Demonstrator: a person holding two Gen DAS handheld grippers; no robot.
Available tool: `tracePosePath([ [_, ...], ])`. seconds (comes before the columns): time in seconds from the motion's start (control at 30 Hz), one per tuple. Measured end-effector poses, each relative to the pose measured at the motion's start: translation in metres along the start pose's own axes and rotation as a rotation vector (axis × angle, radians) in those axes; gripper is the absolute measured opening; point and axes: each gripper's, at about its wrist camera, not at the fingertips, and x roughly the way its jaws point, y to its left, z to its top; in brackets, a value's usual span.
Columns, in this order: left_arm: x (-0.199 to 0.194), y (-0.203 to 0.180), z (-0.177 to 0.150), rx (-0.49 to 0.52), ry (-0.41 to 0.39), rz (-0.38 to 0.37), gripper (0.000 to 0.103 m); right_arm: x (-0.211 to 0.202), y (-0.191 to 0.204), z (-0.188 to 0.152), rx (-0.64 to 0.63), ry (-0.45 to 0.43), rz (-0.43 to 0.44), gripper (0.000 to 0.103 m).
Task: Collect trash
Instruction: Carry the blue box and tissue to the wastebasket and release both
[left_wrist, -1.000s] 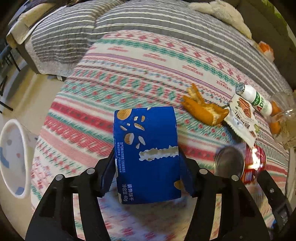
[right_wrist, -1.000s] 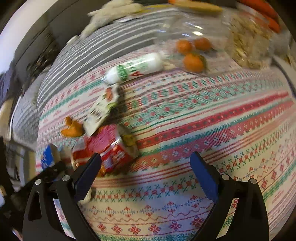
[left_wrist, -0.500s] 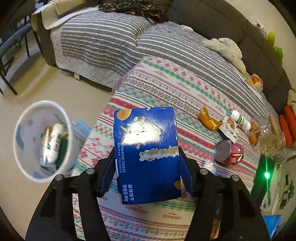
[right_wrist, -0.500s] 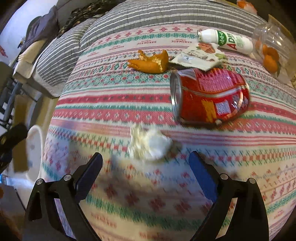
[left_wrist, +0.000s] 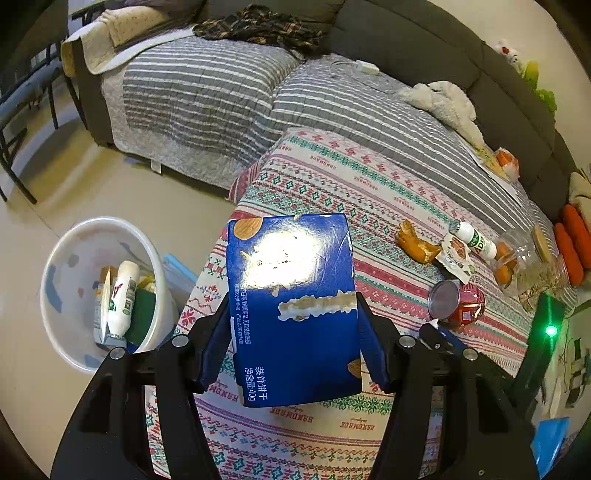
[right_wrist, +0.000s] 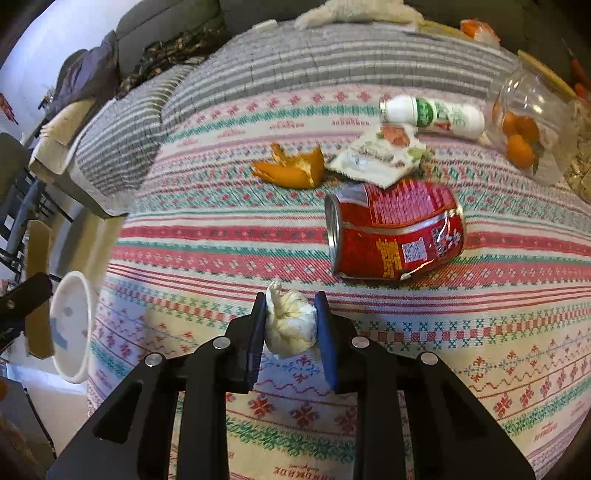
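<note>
A white trash bin (left_wrist: 110, 291) on the floor at far left holds a white bottle and cartons. Right of it, the left gripper (left_wrist: 291, 332) clamps a glossy blue biscuit box (left_wrist: 291, 306), torn on its face, upright with its long axis running away from the camera, above the near edge of the patterned blanket (left_wrist: 332, 177). The right gripper (right_wrist: 290, 325), angled steeply down, has just closed on a crumpled white tissue wad (right_wrist: 290, 325) on the blanket. Just beyond lies a dented red can (right_wrist: 395, 232) on its side, mouth pointing left.

A dark grey sofa (left_wrist: 424, 44) with striped grey covers (left_wrist: 207, 96) stands on a beige floor (left_wrist: 74, 184).
</note>
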Motion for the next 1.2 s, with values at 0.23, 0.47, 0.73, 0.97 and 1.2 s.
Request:
tracePosePath([
  [0.23, -0.010, -0.001, -0.004, 0.042, -0.030, 0.029, 0.059, -0.021, 0.022, -0.001, -0.046, -0.063, 0.016, 0.026],
  [0.47, -0.018, 0.009, -0.010, 0.086, -0.053, 0.084, 0.059, -0.020, 0.049, -0.001, -0.059, -0.071, 0.057, 0.027],
  [0.73, -0.029, 0.044, -0.007, 0.061, -0.065, 0.131, 0.059, -0.017, 0.087, -0.006, -0.092, -0.079, 0.108, 0.027],
  [0.97, -0.034, 0.084, -0.002, 0.035, -0.076, 0.211, 0.059, -0.008, 0.123, -0.014, -0.120, -0.062, 0.158, 0.027],
  [1.2, -0.039, 0.146, 0.012, -0.075, -0.072, 0.287, 0.064, 0.002, 0.168, -0.025, -0.187, -0.043, 0.196, 0.027],
])
